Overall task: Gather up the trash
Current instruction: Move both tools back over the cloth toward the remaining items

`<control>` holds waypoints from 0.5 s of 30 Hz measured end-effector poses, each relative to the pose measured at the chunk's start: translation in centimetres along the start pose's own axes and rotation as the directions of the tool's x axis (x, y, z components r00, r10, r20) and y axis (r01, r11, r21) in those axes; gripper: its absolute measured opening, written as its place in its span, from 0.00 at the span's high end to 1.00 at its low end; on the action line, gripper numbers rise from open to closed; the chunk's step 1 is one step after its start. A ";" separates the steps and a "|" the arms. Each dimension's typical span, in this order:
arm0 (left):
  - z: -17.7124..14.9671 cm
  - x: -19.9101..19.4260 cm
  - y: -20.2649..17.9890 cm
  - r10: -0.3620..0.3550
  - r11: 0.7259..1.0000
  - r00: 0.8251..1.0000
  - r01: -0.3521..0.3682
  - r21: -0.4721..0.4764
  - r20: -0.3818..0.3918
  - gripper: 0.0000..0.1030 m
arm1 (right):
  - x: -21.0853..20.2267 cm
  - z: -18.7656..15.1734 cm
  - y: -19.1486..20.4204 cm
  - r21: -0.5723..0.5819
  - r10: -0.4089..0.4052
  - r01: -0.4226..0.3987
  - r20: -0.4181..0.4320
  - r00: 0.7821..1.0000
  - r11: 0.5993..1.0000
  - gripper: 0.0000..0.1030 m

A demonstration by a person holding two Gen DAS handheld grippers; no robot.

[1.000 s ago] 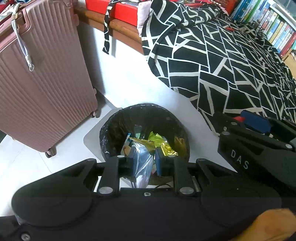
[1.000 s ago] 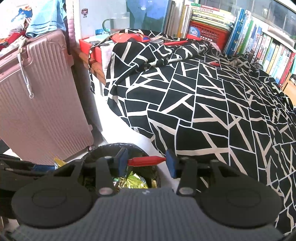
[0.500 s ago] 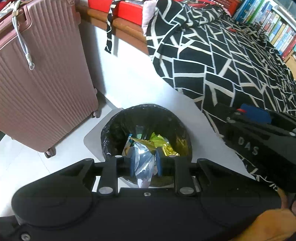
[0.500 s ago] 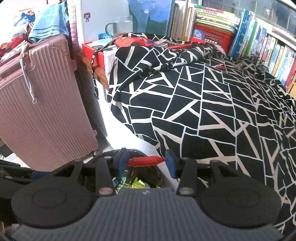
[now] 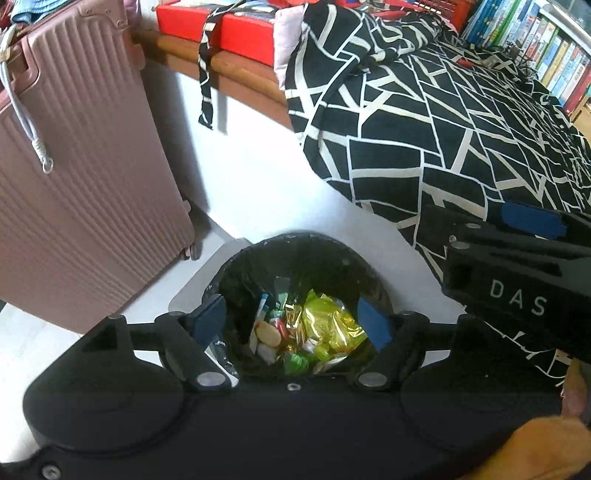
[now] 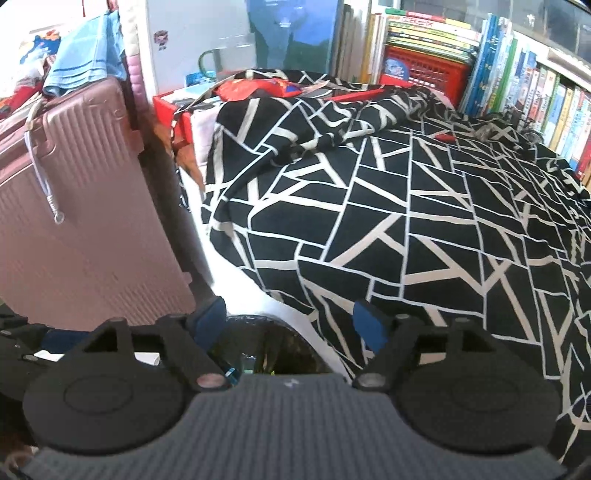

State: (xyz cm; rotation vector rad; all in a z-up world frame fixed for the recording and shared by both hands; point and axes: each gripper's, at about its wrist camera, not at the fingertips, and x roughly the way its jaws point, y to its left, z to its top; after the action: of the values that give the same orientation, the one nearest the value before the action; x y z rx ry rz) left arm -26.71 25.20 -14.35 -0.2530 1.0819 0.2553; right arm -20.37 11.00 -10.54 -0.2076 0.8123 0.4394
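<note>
The left gripper (image 5: 291,319) hangs with its blue-padded jaws spread wide and empty, directly above the round black-lined trash bin (image 5: 295,254). Through the gap, the collected trash shows inside the liner: a crumpled yellow-green foil wrapper (image 5: 328,325), a round pale biscuit-like piece (image 5: 267,333) and small bits in red, white and green. A clear plastic scrap (image 5: 218,349) lies by the bin's near left rim, below the left pad.

The right gripper (image 6: 290,319) also has its jaws apart with nothing between them; it sits over the bin's right side, and its black body shows at the right in the left view.

The bin stands on pale floor (image 5: 255,192), in a narrow lane. To the left, the ribbed pink hard-shell suitcase (image 5: 85,184) stands upright, its wheel near the bin's far left edge. To the right, the black quilt with white line pattern (image 6: 406,221) drapes off the bed edge, close beside the bin. Open floor runs far, between suitcase and quilt, to a wooden ledge bearing a red box (image 5: 236,31). Books (image 6: 535,85) line the far right.
</note>
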 end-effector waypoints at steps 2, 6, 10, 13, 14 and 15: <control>0.1 -0.3 -0.2 -0.002 1.000 1.000 0.002 0.009 0.005 0.22 | -0.2 0.0 -0.3 0.011 -0.003 0.003 -0.002 1.000 1.000 0.18; 0.7 -1.1 -0.9 0.005 0.999 1.000 -0.006 0.033 0.023 0.20 | -0.8 0.3 -0.7 0.017 -0.020 0.020 0.000 1.000 1.000 0.18; 1.5 -2.2 -1.5 0.003 0.999 0.999 -0.005 0.048 0.049 0.19 | -1.8 1.1 -1.4 0.045 -0.045 0.045 0.014 0.999 0.998 0.18; 2.6 -3.2 -2.0 -0.003 0.999 0.997 0.000 0.053 0.071 0.19 | -3.0 2.0 -2.3 0.081 -0.089 0.087 0.029 0.996 0.993 0.18; 3.1 -3.7 -2.2 -0.006 0.999 0.997 0.002 0.054 0.080 0.19 | -3.4 2.5 -2.7 0.095 -0.108 0.104 0.036 0.994 0.990 0.18; 3.6 -4.0 -2.4 -0.012 0.999 0.996 0.007 0.052 0.090 0.19 | -3.8 2.9 -3.0 0.107 -0.123 0.118 0.042 0.992 0.987 0.18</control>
State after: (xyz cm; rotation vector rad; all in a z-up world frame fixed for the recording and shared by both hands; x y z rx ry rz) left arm -24.71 23.77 -8.94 -0.1985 0.9959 0.2279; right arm -19.40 8.14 -5.80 -0.1473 0.7685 0.2866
